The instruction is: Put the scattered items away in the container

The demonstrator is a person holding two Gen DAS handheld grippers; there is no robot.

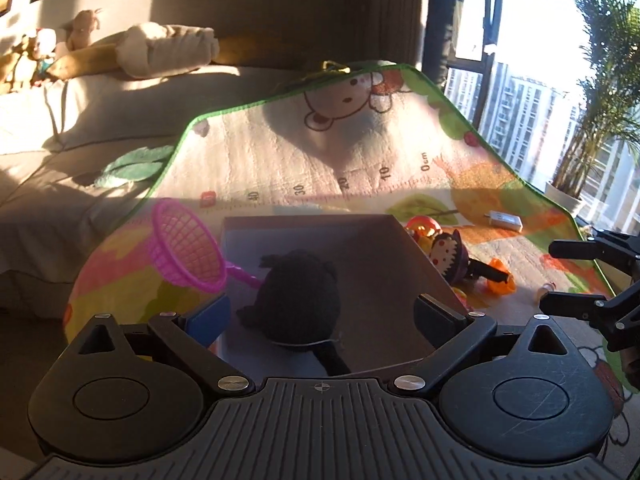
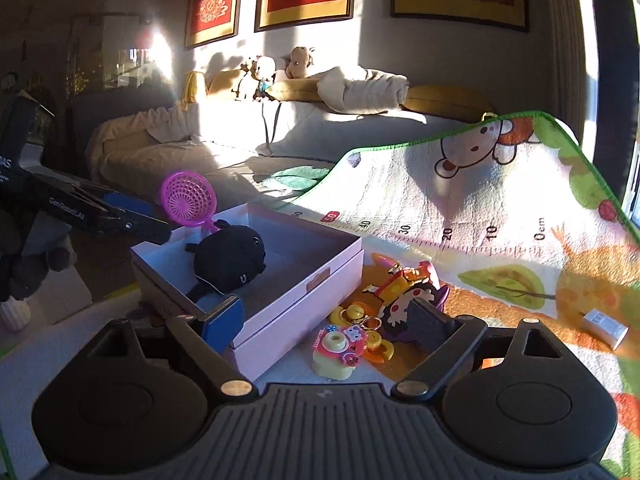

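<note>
An open pink box [image 2: 304, 300] stands on the play mat [image 2: 480, 200]; it also shows in the left wrist view [image 1: 416, 256]. A black plush toy [image 2: 230, 258] lies inside it [image 1: 298, 296]. A pink net scoop [image 2: 188, 198] leans on the box's far left corner [image 1: 184, 248]. My left gripper [image 1: 322, 316] is open, its fingers over the box on either side of the plush, empty. My right gripper [image 2: 330, 320] is open over a pile of small toys: a yellow toy camera [image 2: 336, 354], a doll [image 2: 404, 300] and keyrings [image 2: 360, 320].
A white charger [image 2: 604, 328] lies on the mat to the right. A sofa [image 2: 240, 136] with cushions and soft toys is behind. A window and a potted plant [image 1: 600, 92] stand at the right. The right gripper's fingers [image 1: 576, 304] show at the left view's right edge.
</note>
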